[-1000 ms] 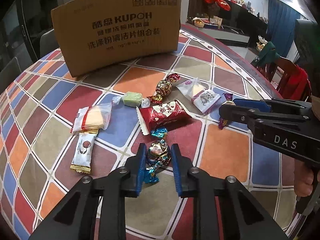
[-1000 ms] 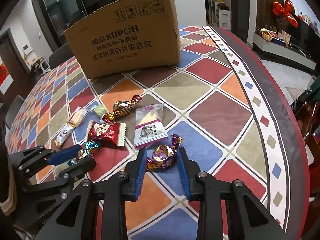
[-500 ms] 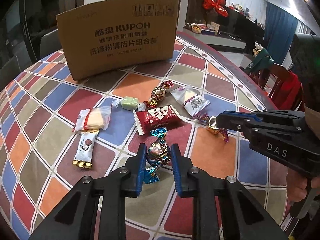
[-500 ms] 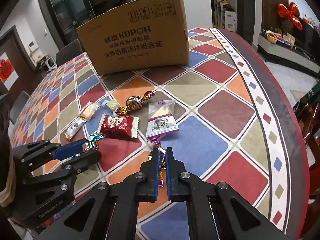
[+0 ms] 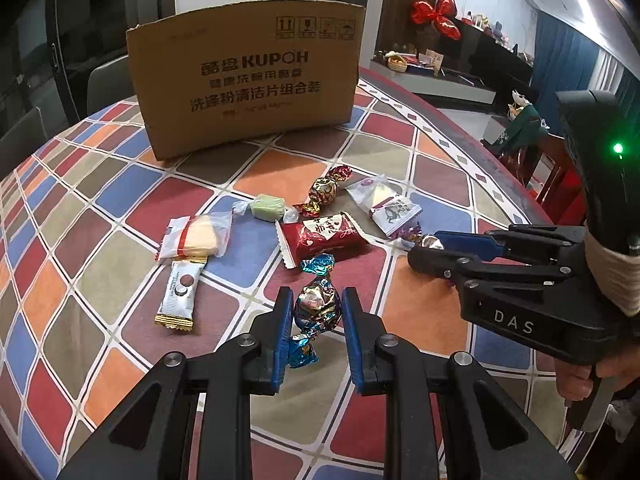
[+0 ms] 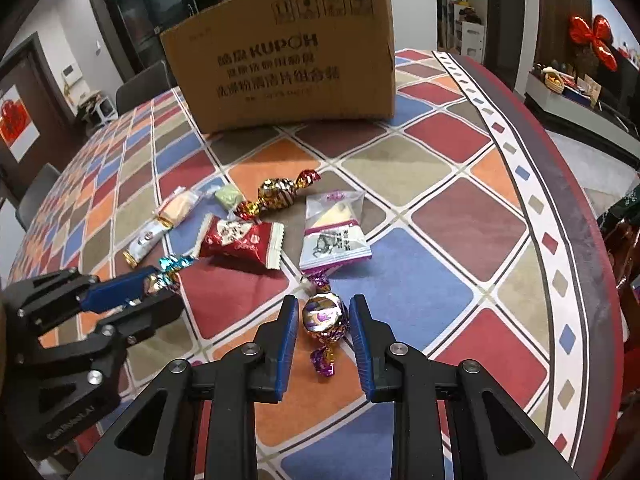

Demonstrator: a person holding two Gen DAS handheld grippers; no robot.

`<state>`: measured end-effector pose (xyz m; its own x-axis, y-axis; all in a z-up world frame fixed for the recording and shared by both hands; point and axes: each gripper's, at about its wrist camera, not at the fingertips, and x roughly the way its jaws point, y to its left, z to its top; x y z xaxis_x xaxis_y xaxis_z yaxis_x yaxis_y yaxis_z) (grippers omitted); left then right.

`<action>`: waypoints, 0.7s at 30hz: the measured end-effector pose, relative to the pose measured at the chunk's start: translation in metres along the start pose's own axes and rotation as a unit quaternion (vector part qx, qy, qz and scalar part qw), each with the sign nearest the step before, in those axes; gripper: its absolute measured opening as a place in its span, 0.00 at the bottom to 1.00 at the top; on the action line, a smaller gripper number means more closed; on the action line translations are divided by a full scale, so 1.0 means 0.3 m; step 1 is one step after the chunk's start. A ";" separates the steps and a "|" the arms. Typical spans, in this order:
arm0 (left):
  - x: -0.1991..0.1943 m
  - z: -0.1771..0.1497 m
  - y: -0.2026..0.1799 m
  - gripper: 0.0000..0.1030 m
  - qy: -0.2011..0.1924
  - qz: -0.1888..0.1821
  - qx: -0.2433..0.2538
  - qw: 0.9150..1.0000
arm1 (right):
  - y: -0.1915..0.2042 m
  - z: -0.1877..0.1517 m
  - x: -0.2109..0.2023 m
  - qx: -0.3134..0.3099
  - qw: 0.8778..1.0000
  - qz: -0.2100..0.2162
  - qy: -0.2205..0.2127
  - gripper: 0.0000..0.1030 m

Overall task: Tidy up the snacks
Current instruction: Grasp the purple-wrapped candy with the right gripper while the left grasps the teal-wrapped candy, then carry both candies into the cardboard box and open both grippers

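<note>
On a checkered tablecloth (image 5: 420, 184), the left gripper (image 5: 316, 320) clamps a blue-twisted foil candy (image 5: 316, 304). The right gripper (image 6: 325, 328) clamps a purple-twisted foil candy (image 6: 324, 316). Beyond them lie a red heart-print packet (image 5: 324, 236), other wrapped snacks and an upright KUPOH cardboard box (image 5: 248, 76).

Dim indoor light, fisheye-warped edges

Home dining room: patterned table (image 5: 400, 140), sideboard (image 5: 480, 60)
</note>
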<state>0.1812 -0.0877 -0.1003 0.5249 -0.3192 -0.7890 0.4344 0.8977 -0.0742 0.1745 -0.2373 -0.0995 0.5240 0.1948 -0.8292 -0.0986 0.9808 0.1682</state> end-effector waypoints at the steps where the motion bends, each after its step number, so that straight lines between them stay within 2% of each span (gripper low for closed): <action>1: -0.002 -0.001 0.000 0.24 -0.001 0.000 0.000 1.000 | 0.001 -0.002 0.001 -0.001 1.000 -0.002 -0.001 0.23; 6: -0.028 0.012 0.001 0.24 -0.012 -0.001 -0.005 1.000 | -0.003 -0.002 -0.016 0.004 1.000 -0.002 -0.008 0.22; 12: -0.114 0.050 0.008 0.24 -0.050 -0.004 -0.013 0.999 | 0.014 0.029 -0.088 0.007 0.999 0.011 -0.036 0.22; 21: -0.269 0.162 0.025 0.24 -0.115 -0.001 -0.005 0.993 | 0.076 0.133 -0.256 -0.004 0.994 0.034 -0.107 0.22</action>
<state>0.1776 -0.0701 -0.0077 0.6782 -0.3816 -0.6281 0.4288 0.8995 -0.0835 0.1658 -0.2301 -0.0108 0.6831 0.2559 -0.6840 -0.1460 0.9656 0.2154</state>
